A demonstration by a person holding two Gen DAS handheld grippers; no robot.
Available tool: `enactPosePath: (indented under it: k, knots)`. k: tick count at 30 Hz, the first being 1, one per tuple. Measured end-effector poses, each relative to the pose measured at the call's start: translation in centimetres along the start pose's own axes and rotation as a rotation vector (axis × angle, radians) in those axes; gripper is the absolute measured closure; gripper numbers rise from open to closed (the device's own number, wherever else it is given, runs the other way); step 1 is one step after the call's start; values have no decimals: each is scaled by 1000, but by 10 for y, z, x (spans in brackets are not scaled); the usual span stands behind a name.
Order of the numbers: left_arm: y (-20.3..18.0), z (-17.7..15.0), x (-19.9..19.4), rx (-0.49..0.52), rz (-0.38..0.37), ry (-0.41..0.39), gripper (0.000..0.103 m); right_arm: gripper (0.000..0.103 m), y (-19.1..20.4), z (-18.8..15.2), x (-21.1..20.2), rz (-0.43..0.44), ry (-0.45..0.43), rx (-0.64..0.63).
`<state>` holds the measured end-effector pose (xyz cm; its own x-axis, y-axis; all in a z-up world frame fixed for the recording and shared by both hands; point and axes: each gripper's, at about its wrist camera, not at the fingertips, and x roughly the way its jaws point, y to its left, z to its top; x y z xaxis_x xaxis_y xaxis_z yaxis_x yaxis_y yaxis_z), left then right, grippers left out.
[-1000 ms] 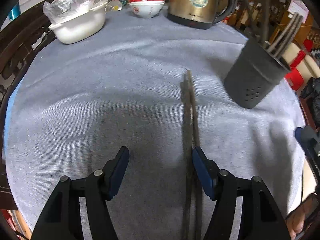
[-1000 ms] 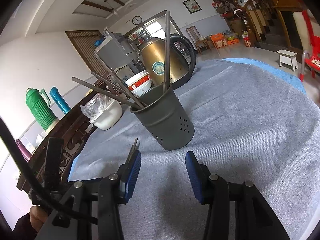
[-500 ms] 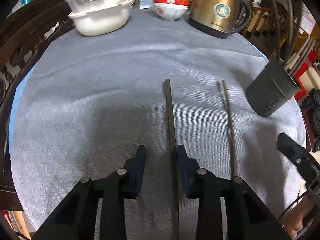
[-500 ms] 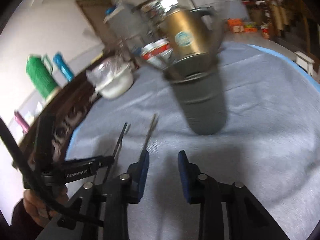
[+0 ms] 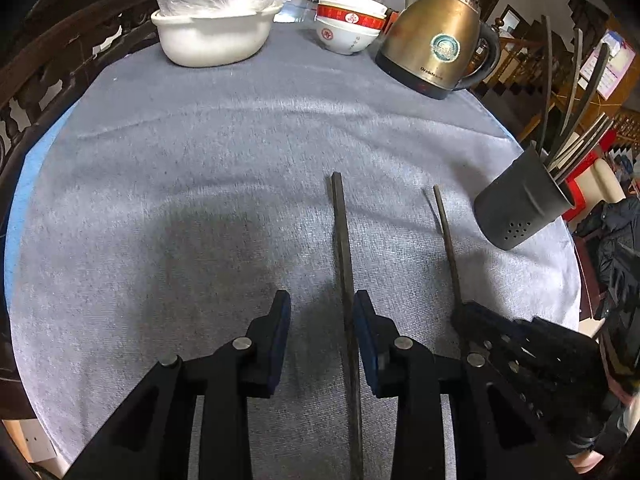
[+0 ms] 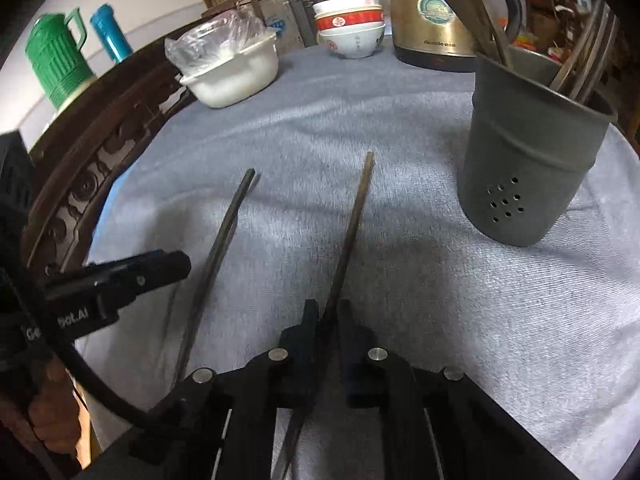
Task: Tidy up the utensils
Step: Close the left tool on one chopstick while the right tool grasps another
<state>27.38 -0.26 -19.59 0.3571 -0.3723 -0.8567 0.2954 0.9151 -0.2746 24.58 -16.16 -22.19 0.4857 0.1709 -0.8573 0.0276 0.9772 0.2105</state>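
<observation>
Two dark chopsticks lie side by side on the grey tablecloth (image 5: pixel 200 160). One chopstick (image 5: pixel 340 232) runs between the fingers of my left gripper (image 5: pixel 322 320), against the right pad; the left pad stands well clear, so this gripper is open. My right gripper (image 6: pixel 328 320) has its jaws closing and pressed on the other chopstick (image 6: pixel 352 220), which points away towards the bowls. The grey perforated utensil holder (image 6: pixel 532 168) stands upright to the right with several chopsticks in it. In the left wrist view the right gripper (image 5: pixel 500 332) grips the thinner chopstick (image 5: pixel 446 232).
At the table's far side stand a brass kettle (image 5: pixel 436 40), stacked red-and-white bowls (image 5: pixel 348 28) and a white basin (image 5: pixel 212 36) with a plastic bag. A carved wooden chair back (image 6: pixel 80 184) borders the table's left edge; a green flask (image 6: pixel 56 60) stands beyond it.
The two chopsticks, first lying together, now lie apart. My left gripper's jaws narrowed around one. My right gripper swung down from facing the holder and closed on the other.
</observation>
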Motion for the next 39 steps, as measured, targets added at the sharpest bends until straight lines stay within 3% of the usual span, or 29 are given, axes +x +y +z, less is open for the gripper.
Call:
enactPosePath:
  k: [6, 11, 12, 13, 20, 21, 24, 25, 36, 39]
  knots:
    - [-8, 10, 9, 15, 7, 32, 70, 95, -24, -19, -19, 19, 51, -3]
    - [-23, 17, 28, 68, 47, 42, 70, 92, -42, -18, -22, 84, 86, 88]
    - [-26, 16, 28, 79, 55, 41, 78, 92, -41, -16, -20, 83, 82, 97]
    - [-27, 14, 29, 81, 40, 49, 95, 91, -43, -14, -19, 79, 76, 103]
    - [-40, -5, 25, 165, -61, 83, 94, 90, -50, 1, -10, 82, 54, 151]
    - [-38, -4, 24, 166, -64, 87, 89, 90, -51, 1, -10, 85, 52, 148]
    - [-33, 1, 21, 154, -61, 75, 51, 90, -53, -7, -16, 94, 59, 124]
    - [-32, 3, 21, 150, -56, 65, 49, 90, -54, -10, -18, 98, 63, 129]
    - [-43, 37, 39, 177, 43, 73, 50, 86, -52, 23, -8, 28, 8, 160]
    - [-44, 40, 50, 183, 43, 102, 65, 84, -48, 31, 4, -16, 41, 165]
